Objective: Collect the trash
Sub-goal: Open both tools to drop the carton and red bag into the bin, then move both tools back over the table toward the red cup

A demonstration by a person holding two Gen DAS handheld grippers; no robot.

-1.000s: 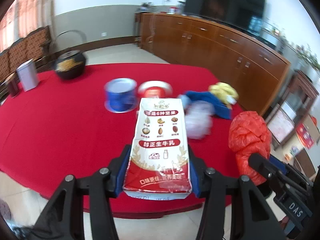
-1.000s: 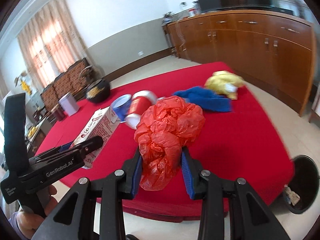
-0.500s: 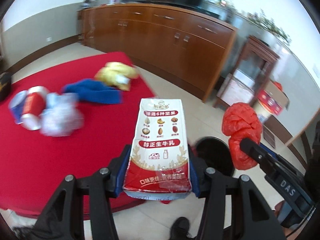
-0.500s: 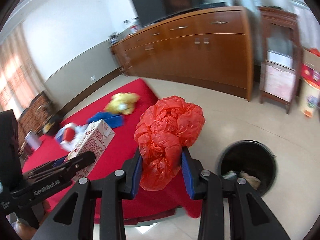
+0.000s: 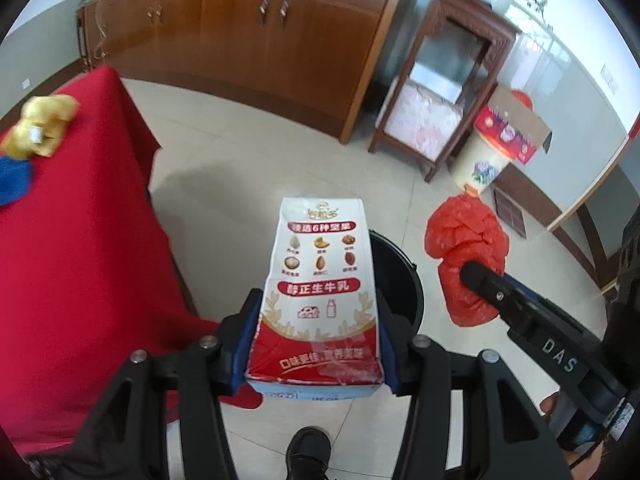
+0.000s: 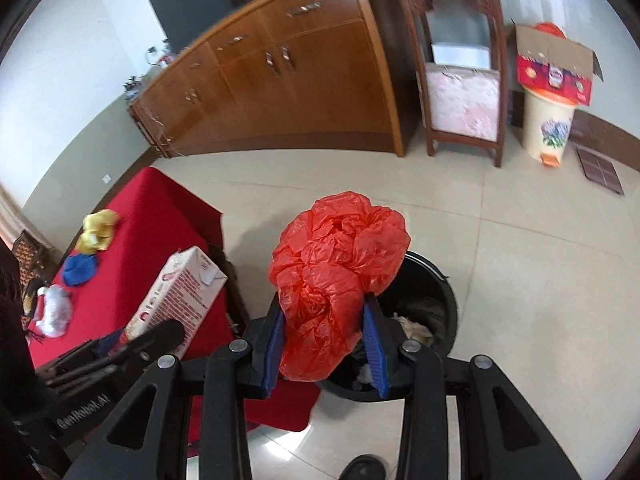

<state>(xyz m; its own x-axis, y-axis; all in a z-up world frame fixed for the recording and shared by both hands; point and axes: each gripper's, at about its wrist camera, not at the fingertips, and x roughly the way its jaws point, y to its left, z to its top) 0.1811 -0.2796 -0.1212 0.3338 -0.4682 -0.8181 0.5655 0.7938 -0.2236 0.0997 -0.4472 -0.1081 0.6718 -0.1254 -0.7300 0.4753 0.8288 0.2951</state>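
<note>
Trash items are held one per gripper above the tiled floor, beside the red-clothed table (image 5: 80, 248). Left gripper (image 5: 318, 332): blue-padded jaws pinching the lower sides of a white-and-red printed milk carton (image 5: 320, 292), which stands upright between them. Right gripper (image 6: 324, 344): blue-padded jaws pinching a crumpled orange-red plastic bag (image 6: 336, 264) — most of the bag bulges above the pads.

Round black trash bin (image 6: 432, 308): stands on the floor just past the table corner, directly behind and below the bag in the right wrist view, with pale scraps visible inside. In the left wrist view its rim (image 5: 400, 280) shows behind the carton.

Remaining on the table: a yellow crumpled cloth (image 5: 40, 124), a blue cloth (image 5: 12, 180) and a clear crumpled plastic wrapper (image 6: 54, 312) — all well apart from both grippers. A black shoe (image 5: 308, 452) is on the floor below the carton.
</note>
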